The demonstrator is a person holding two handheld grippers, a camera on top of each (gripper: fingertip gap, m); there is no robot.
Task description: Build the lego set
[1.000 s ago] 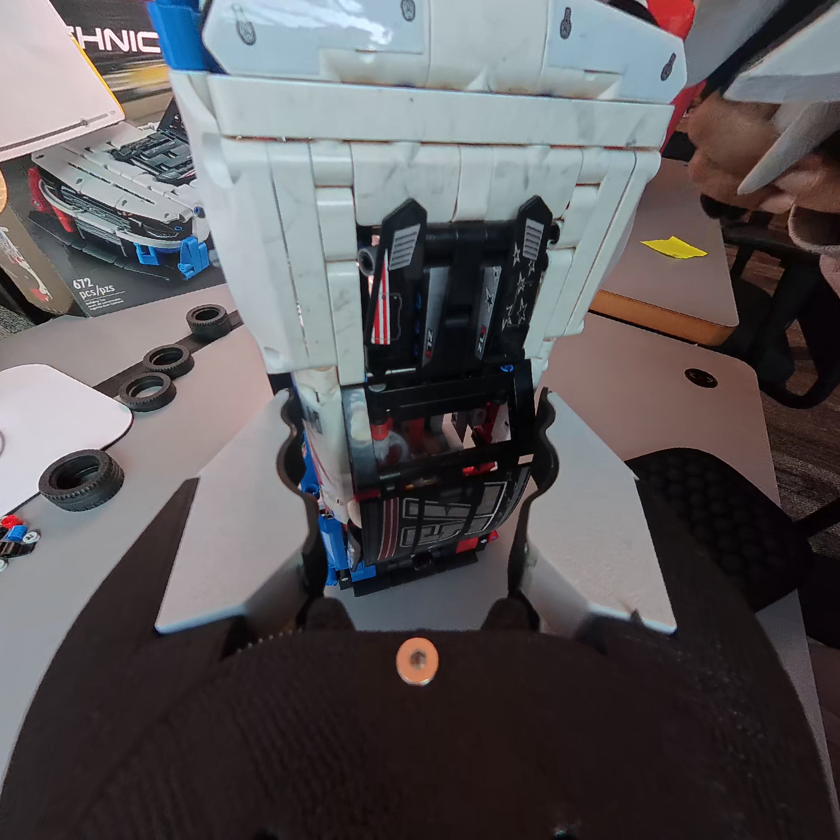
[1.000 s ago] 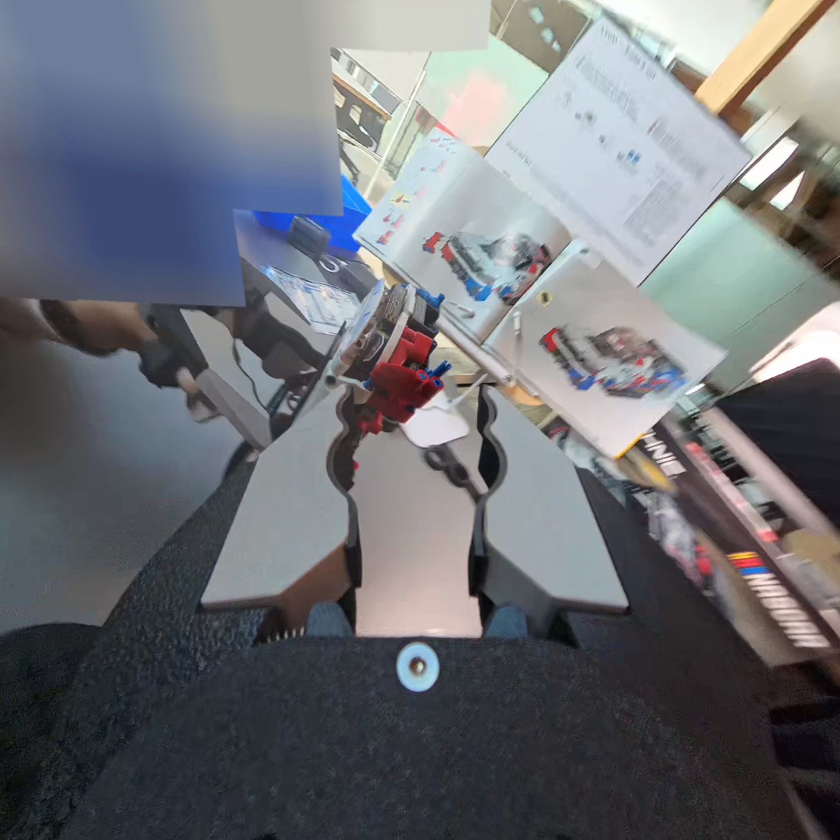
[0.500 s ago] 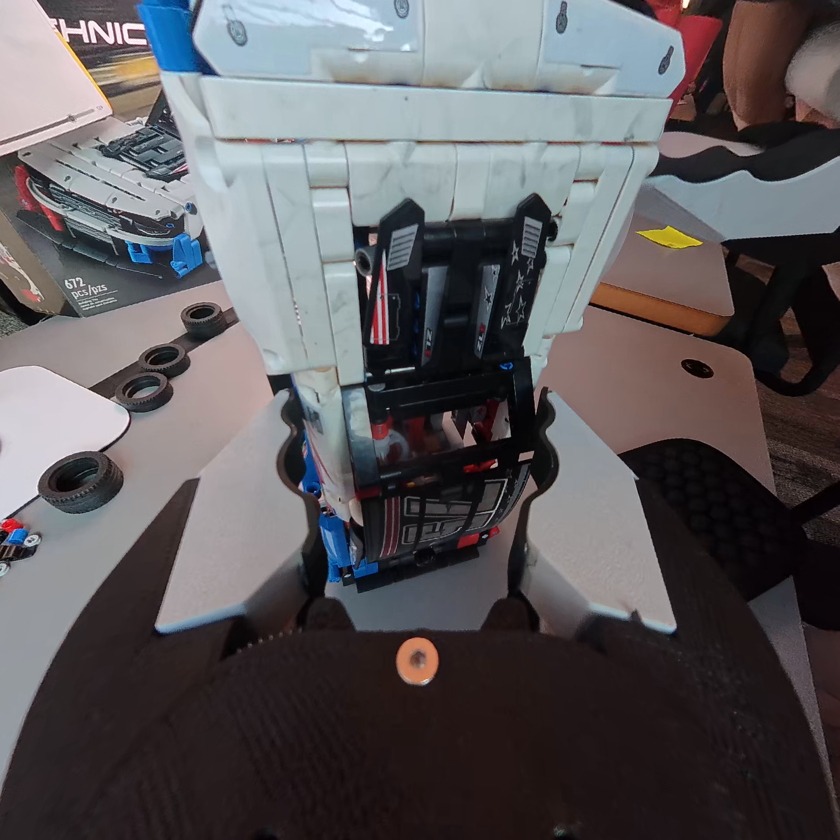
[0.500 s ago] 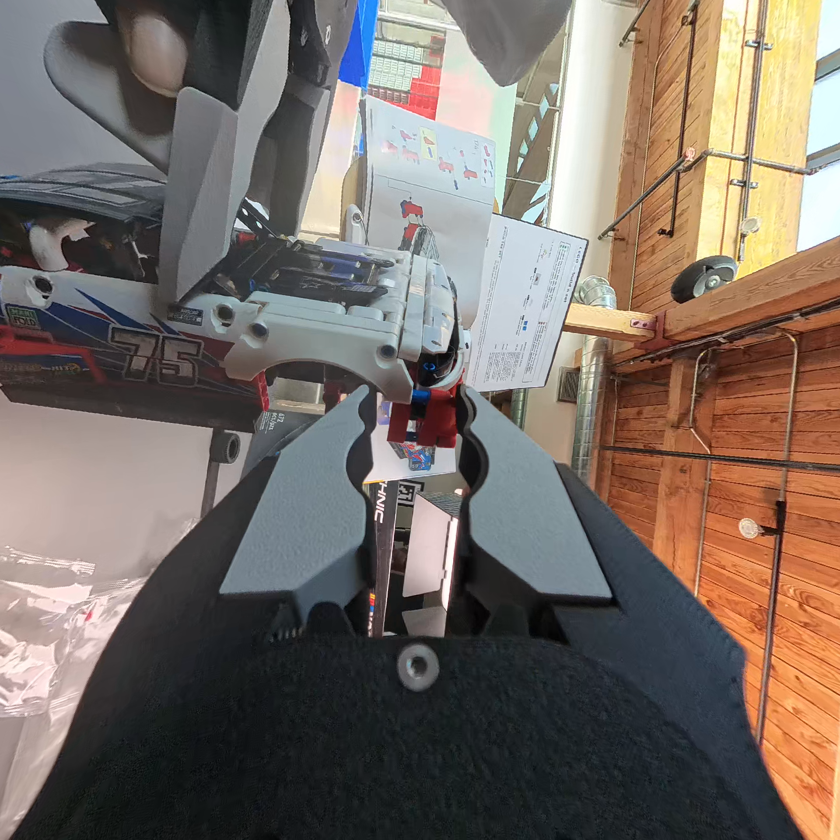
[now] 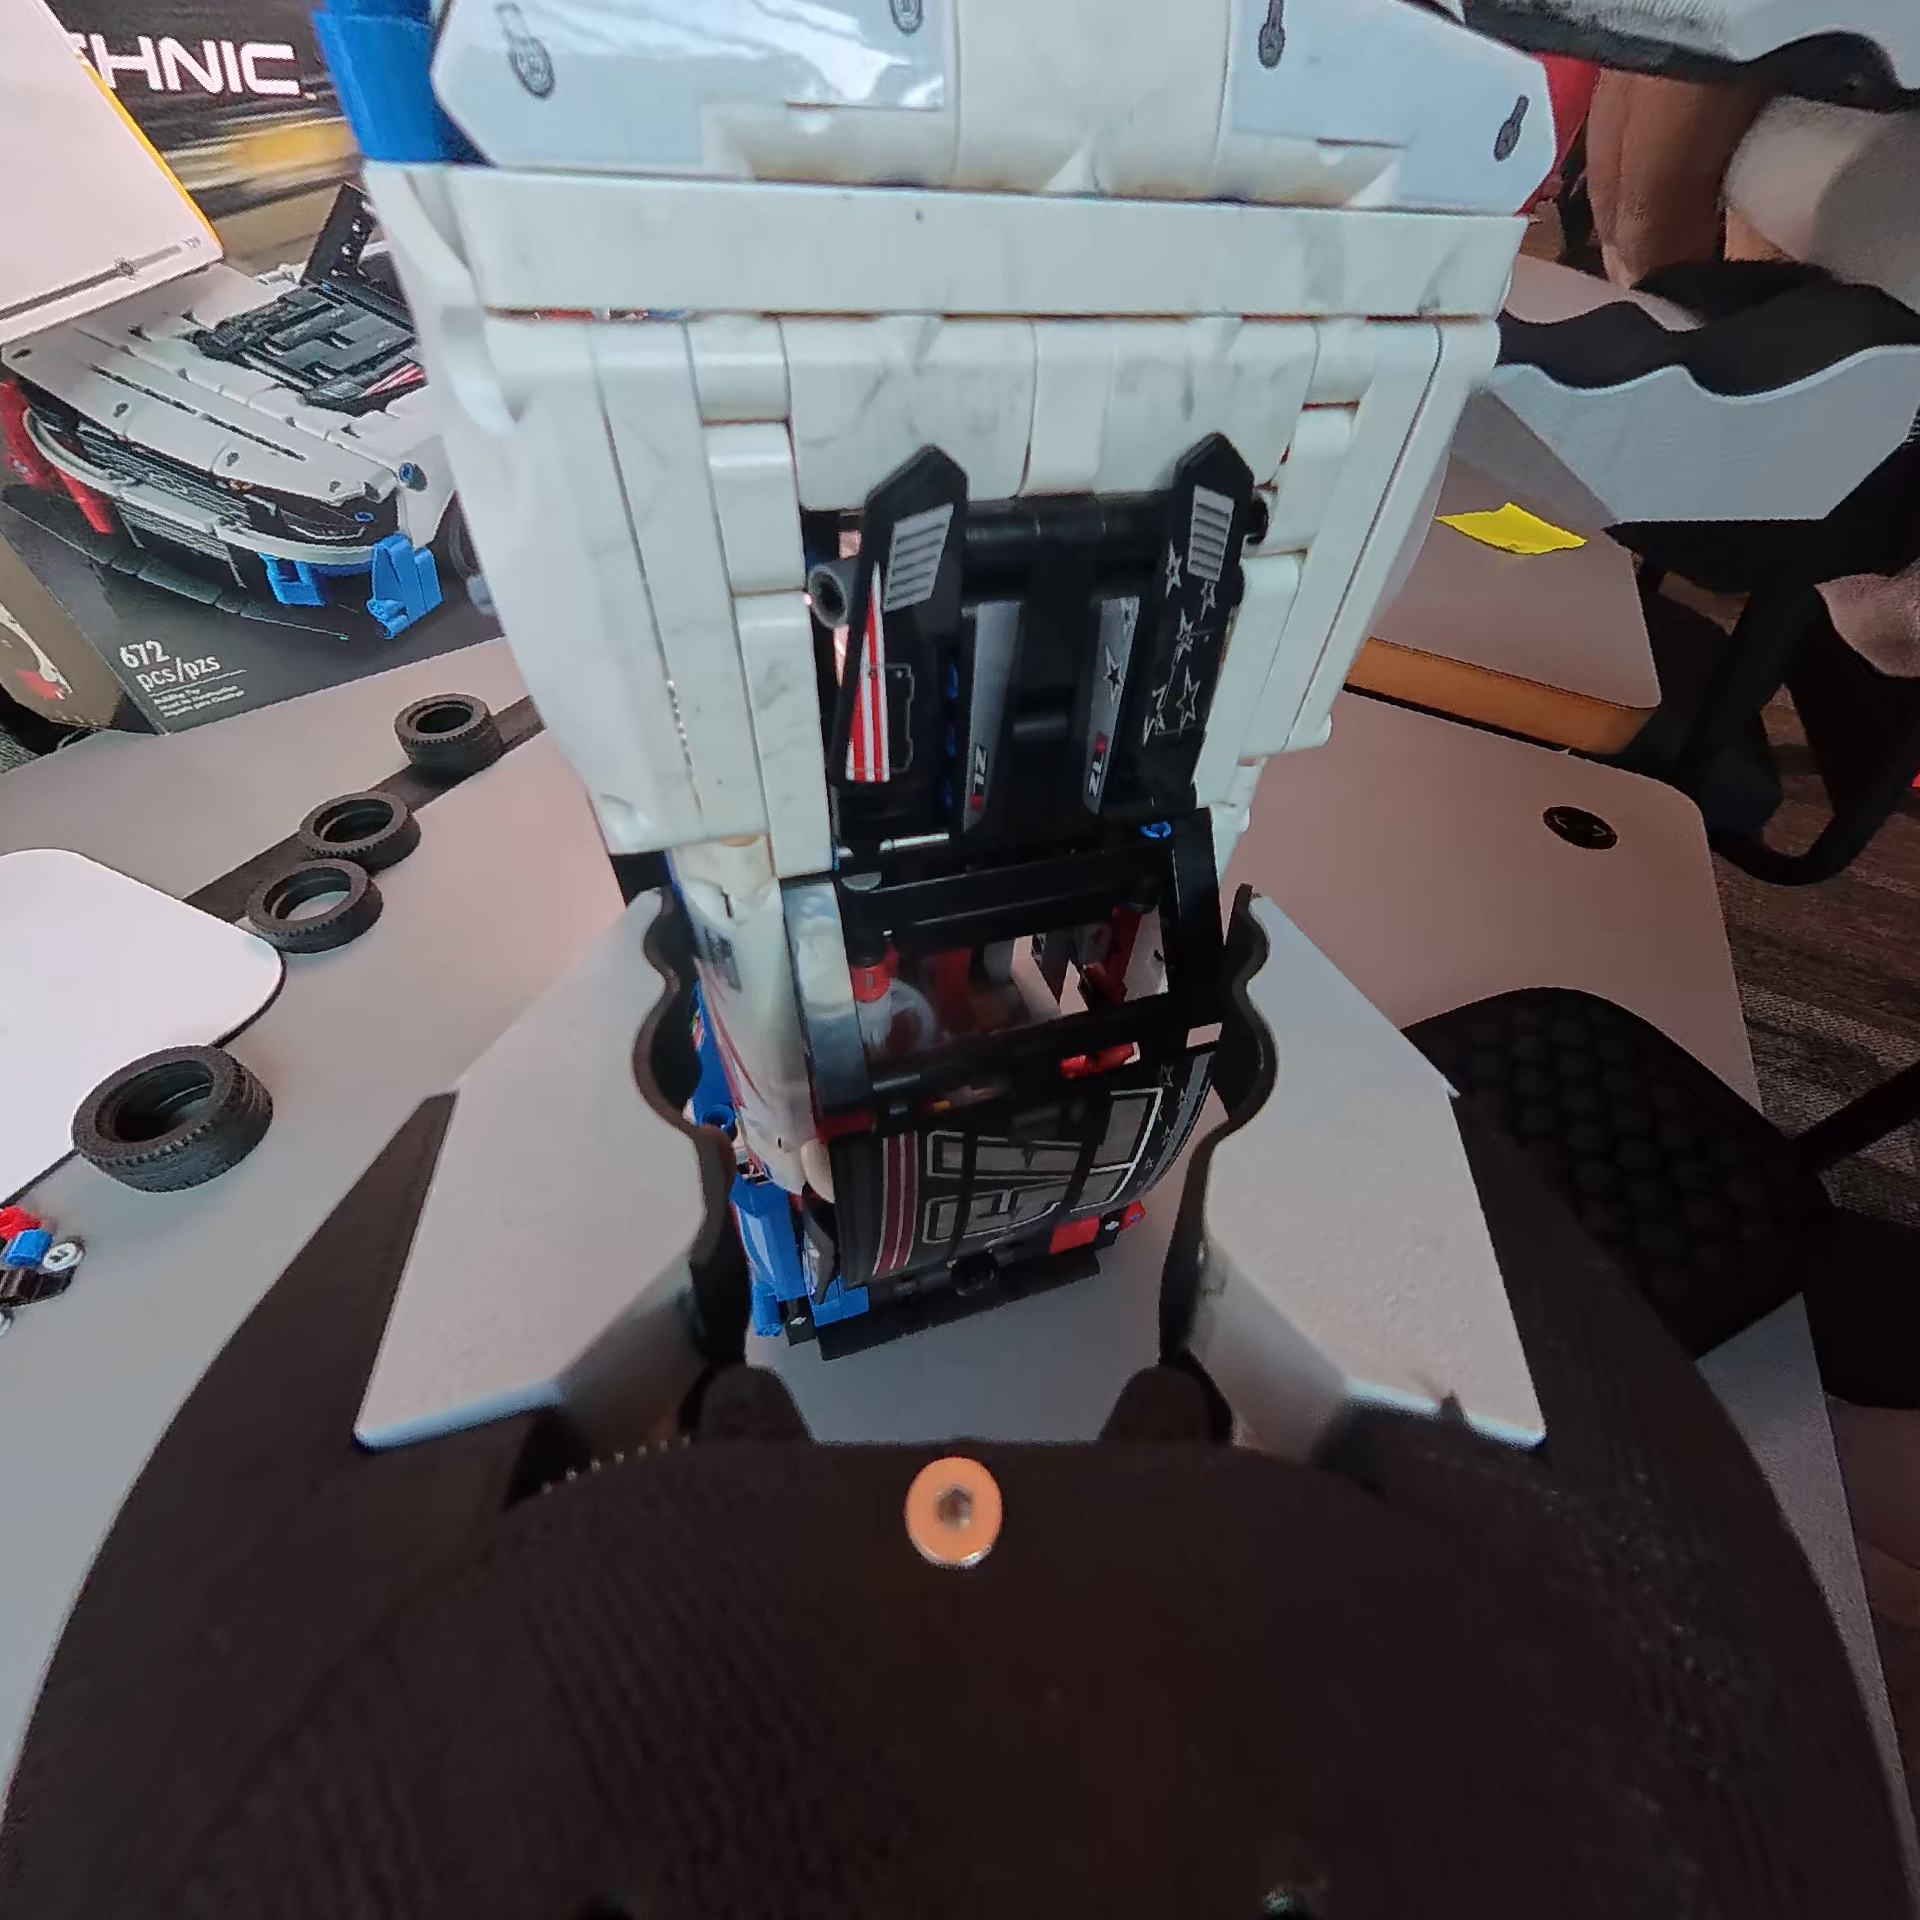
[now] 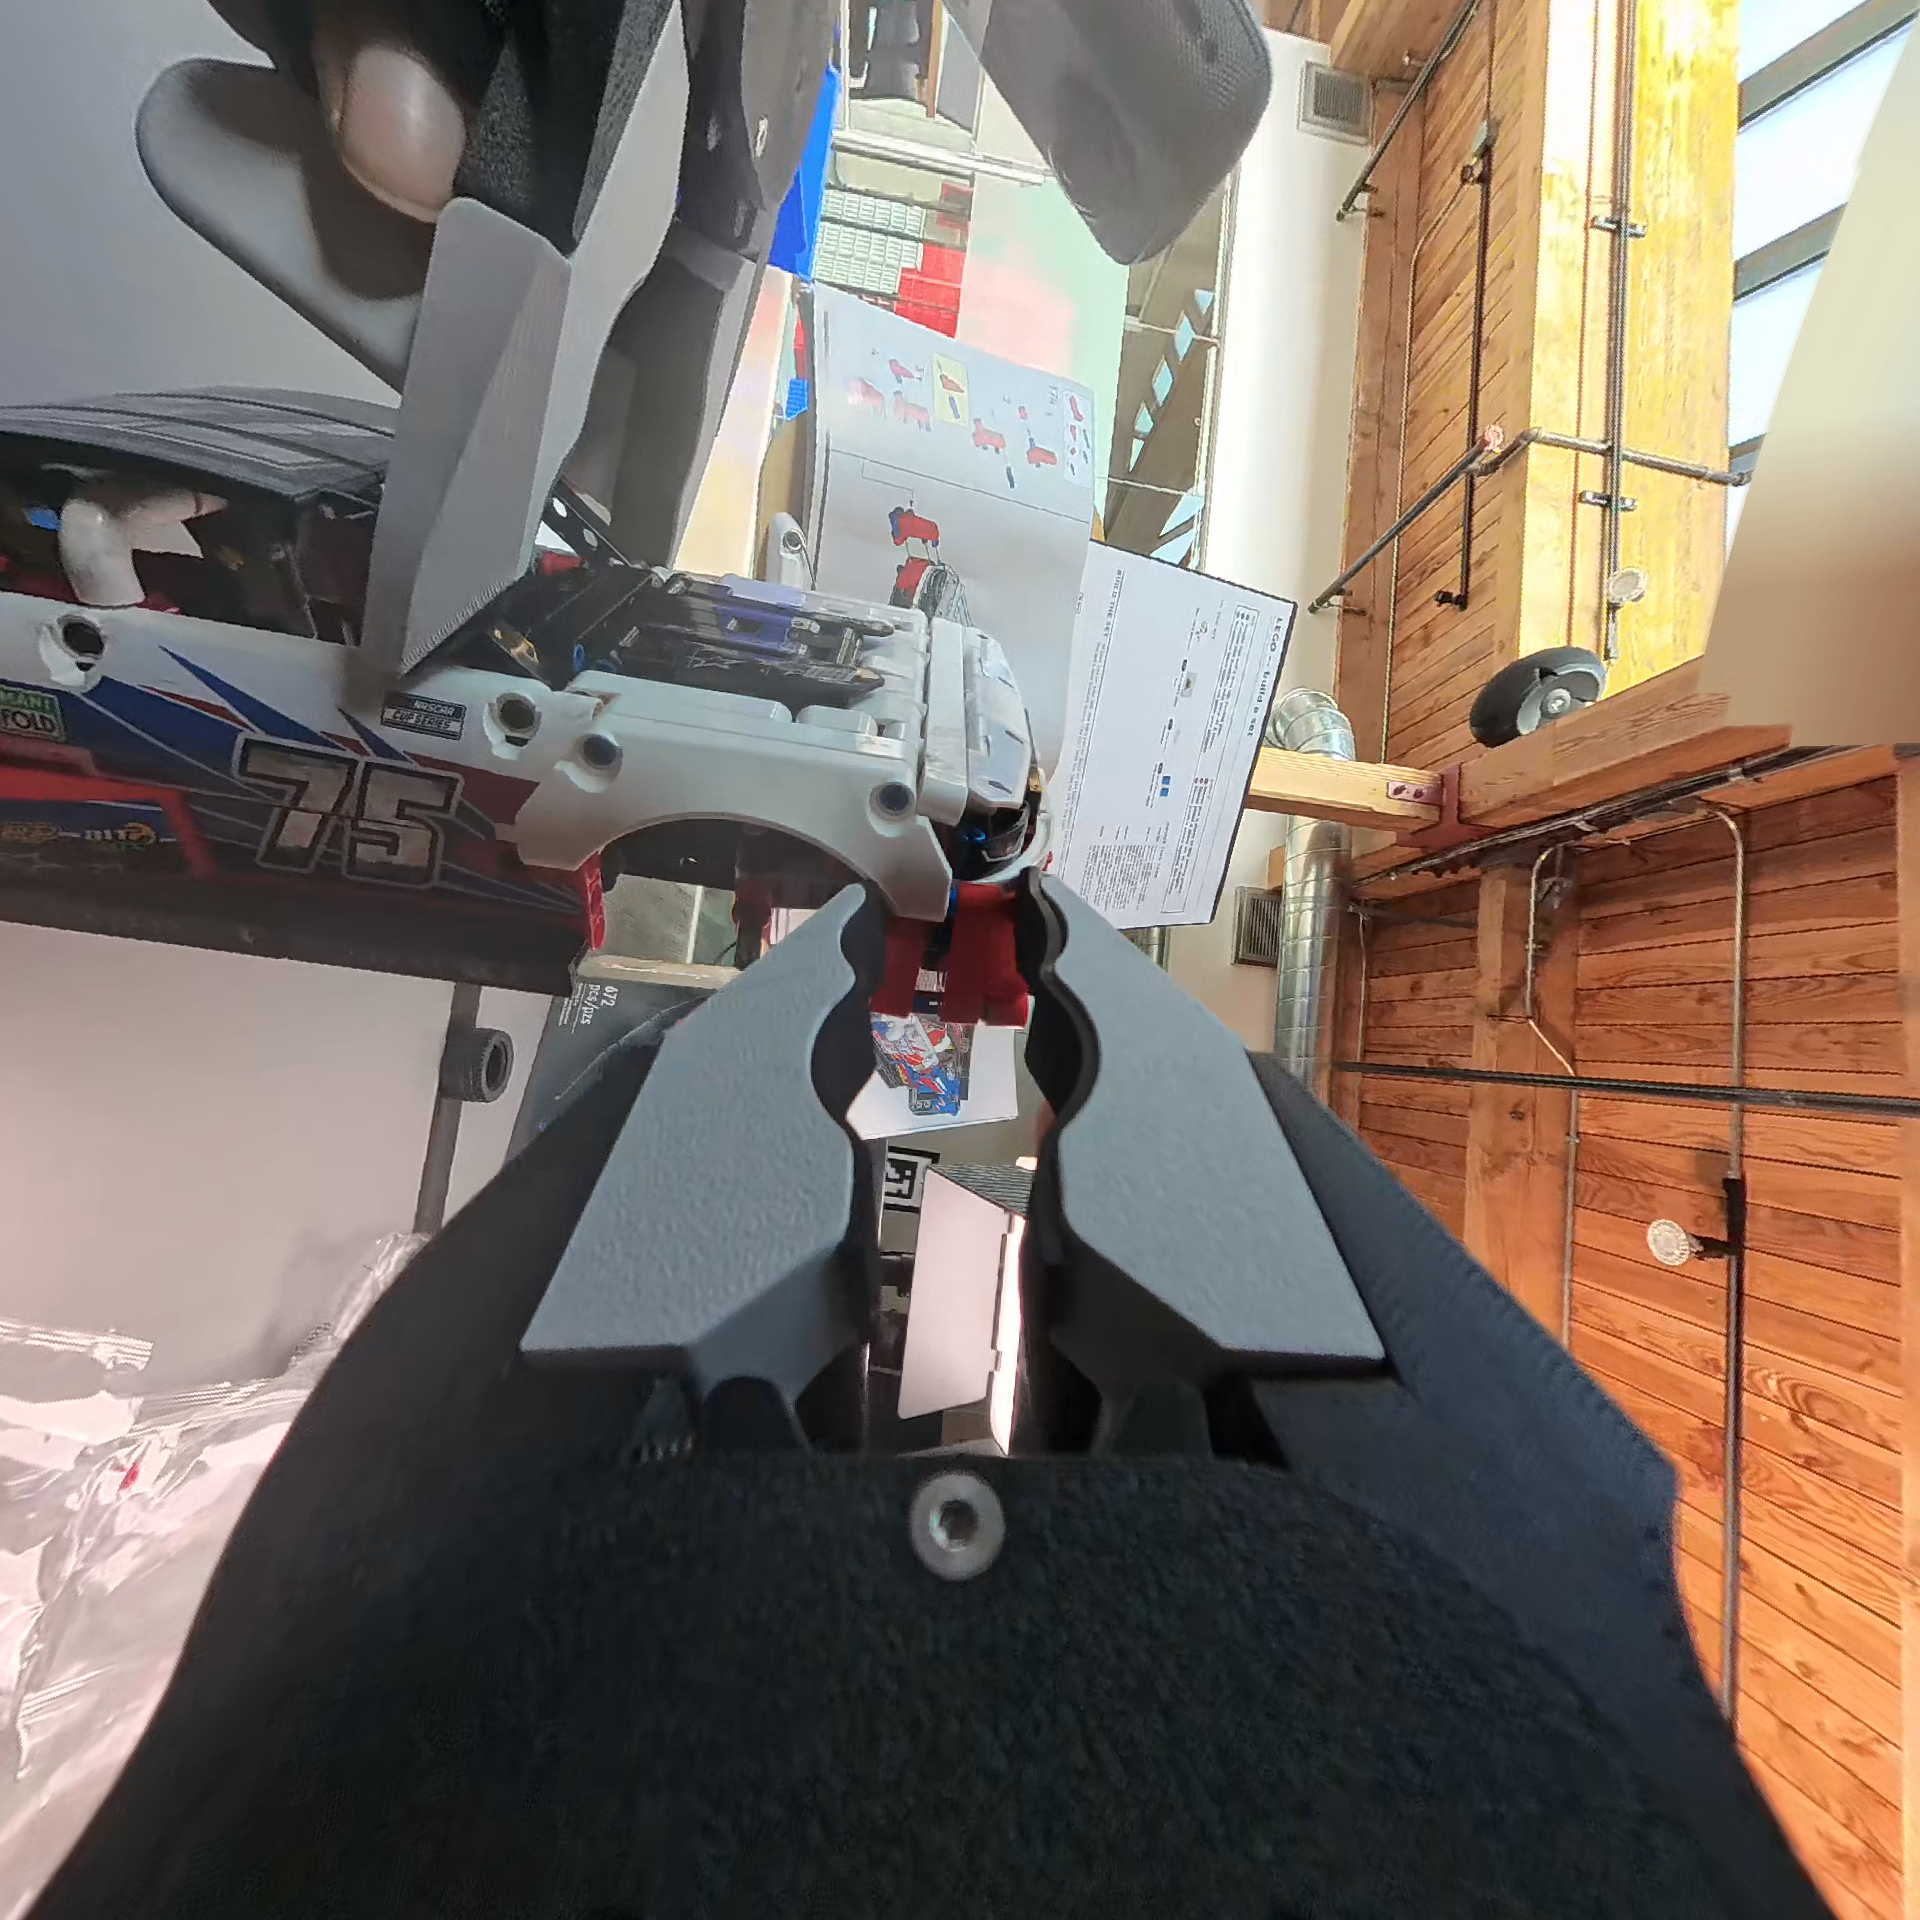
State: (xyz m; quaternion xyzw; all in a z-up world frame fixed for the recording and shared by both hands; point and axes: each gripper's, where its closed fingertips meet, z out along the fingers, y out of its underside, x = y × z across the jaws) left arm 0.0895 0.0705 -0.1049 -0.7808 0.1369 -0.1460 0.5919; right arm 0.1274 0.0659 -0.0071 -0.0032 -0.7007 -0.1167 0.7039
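The left gripper point(image 5: 951, 1081) is clamped across the car point(image 5: 956, 436), whose long axis runs straight ahead, while the right gripper point(image 6: 951, 935), clamped on a red piece point(image 6: 961, 956), sits at its nose.

The car point(image 5: 966, 436) runs off the top of the left wrist view, so its far end is lost there, and in the right wrist view its rear runs out past the left edge. The left gripper point(image 5: 951, 1049) covers the car's sides where it clamps them. The box point(image 5: 208, 343) is cut by the top and left edges, and a white sheet point(image 5: 73, 208) hides part of it. The small loose bits point(image 5: 31, 1252) at the left edge are too tiny to tell apart. The red piece point(image 6: 951, 961) in the right gripper point(image 6: 945, 914) has both flanks behind the fingers point(image 6: 727, 1143), so I can't tell where it meets the car. The booklet point(image 6: 956, 457) is partly blocked by the car.
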